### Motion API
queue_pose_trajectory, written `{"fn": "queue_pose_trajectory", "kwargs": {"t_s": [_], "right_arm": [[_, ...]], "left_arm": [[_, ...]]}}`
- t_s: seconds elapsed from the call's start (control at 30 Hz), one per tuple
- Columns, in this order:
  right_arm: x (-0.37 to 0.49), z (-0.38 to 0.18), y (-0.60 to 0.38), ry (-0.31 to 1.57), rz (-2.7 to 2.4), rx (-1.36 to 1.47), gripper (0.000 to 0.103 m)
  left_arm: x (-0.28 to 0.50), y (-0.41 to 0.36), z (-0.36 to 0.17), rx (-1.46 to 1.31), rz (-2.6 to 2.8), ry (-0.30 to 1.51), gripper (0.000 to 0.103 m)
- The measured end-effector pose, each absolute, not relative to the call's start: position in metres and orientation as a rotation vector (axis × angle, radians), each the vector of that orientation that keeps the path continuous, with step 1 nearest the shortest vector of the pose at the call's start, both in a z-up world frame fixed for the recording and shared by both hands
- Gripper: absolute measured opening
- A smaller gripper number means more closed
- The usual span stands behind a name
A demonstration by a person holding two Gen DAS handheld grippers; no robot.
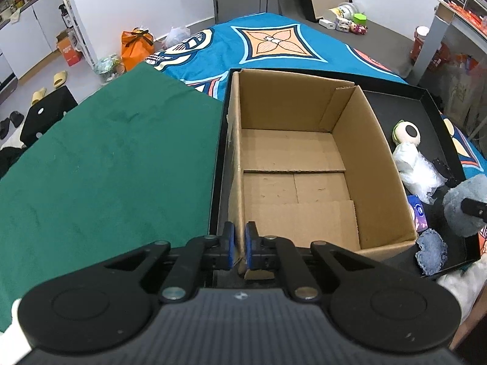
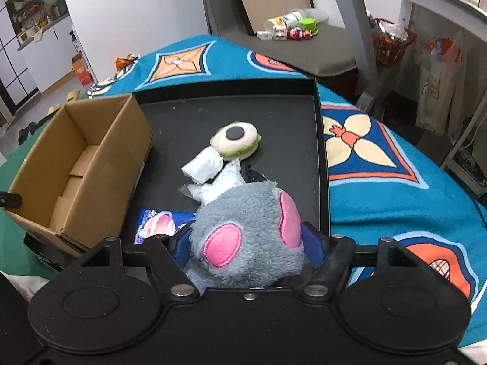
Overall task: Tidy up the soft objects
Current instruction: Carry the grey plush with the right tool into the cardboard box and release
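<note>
1. Holding grey plush toy [image 2: 246, 237] in right gripper [image 2: 243, 243], blue pads pressed into its fur on both flanks; pink patches face the camera. Toy sits just above the black tray [image 2: 316, 140], beside the cardboard box [image 2: 76, 164].
2. Judging handling: light, very soft, squashes under the pads; bulk bulges out past the jaws. Unlikely to slip, fur giving good bite. Best hold across the body's middle, as now, not by a limb or ear.
3. Clamping left gripper [image 1: 239, 240] on the box's near corner wall [image 1: 237, 182], jaws nearly together with thin cardboard pinched between. Box empty, stiff but light; likely steadied for the drop.
4. Pointing steeply down, both grippers, left one over the box edge, right one over the tray's near end.
5. Remaining in tray: round cream plush with black spot [image 2: 236, 140], crumpled white bag [image 2: 210, 167], tissue pack [image 2: 158, 225], denim scrap [image 1: 430, 251].
</note>
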State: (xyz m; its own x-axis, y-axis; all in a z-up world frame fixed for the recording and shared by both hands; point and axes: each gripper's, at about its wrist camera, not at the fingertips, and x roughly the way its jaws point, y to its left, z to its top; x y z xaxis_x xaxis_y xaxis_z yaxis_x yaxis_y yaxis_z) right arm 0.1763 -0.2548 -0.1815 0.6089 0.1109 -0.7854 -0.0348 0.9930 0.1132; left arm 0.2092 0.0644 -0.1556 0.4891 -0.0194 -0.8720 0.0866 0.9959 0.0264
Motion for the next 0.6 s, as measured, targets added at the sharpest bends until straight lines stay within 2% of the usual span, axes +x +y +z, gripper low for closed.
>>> {"fn": "queue_pose_trajectory", "kwargs": {"t_s": [0.6], "right_arm": [[0.171,-0.142,-0.243,0.789,0.087,0.098,0.069]], "left_arm": [[0.211,0.066,-0.164,0.097,0.003,1.04,0.007]]}}
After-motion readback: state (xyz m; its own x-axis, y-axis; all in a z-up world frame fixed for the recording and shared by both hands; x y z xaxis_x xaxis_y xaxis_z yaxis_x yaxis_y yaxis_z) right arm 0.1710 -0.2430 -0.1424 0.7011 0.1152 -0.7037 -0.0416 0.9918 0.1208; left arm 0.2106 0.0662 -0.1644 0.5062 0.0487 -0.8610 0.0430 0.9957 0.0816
